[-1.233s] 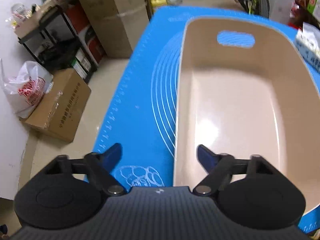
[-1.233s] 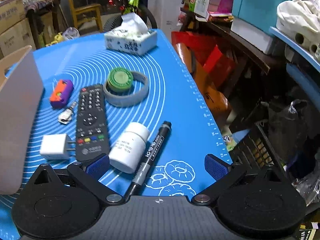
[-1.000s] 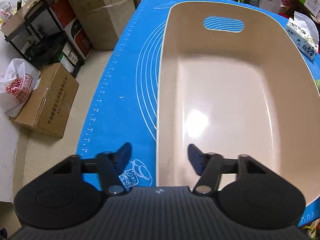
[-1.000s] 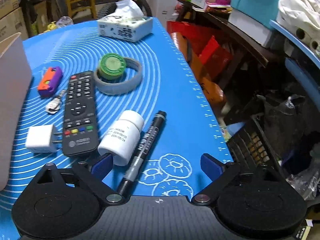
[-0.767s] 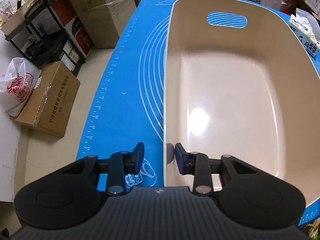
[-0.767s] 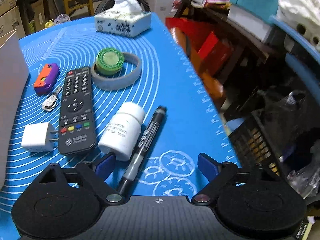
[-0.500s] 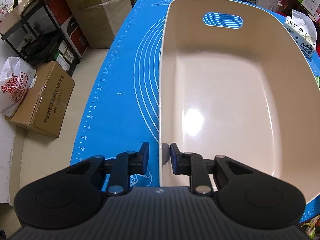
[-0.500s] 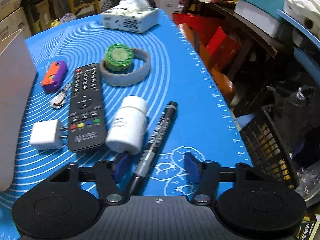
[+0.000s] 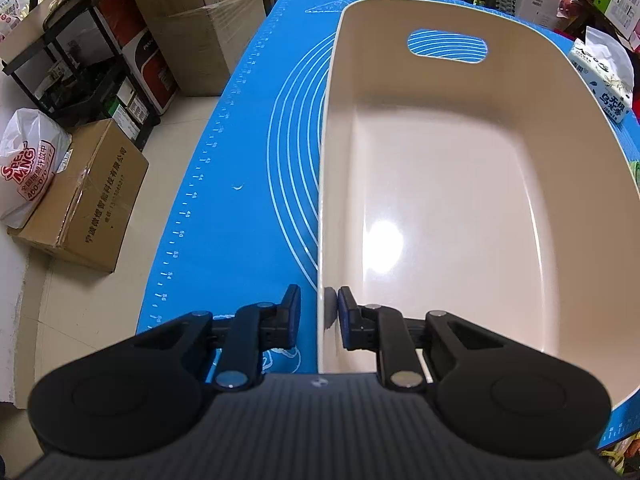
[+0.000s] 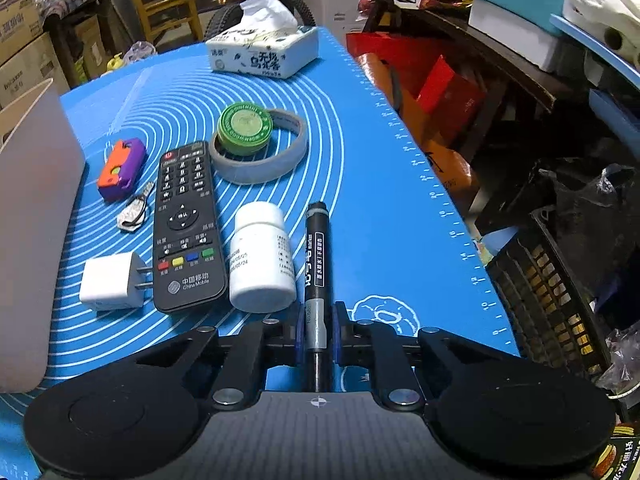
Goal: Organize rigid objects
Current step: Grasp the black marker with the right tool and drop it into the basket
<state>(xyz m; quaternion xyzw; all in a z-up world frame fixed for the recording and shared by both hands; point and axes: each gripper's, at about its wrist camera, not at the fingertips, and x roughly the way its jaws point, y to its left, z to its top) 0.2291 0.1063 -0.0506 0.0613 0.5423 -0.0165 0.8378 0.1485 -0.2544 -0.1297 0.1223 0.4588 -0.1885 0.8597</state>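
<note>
Bottle (image 10: 262, 258) between remote (image 10: 185, 228) and marker (image 10: 316, 264) — bin (image 10: 34, 216) leftmost

Both views were bright & evenly lit from overhead indoor light. A white glare spot sat on the floor of the beige bin (image 9: 460, 208), w/ a softer sheen along its right wall. The blue mat (image 10: 360, 184) showed only faint, short shadows under the things on it. Strong fisheye bending at all picture edges: mat edges & boxes curved. The room past the bench's right edge was dim, cluttered & hard to read. A dark window at the top of the right view. Near foreground slightly soft; the rest sharp, no motion blur.
</note>
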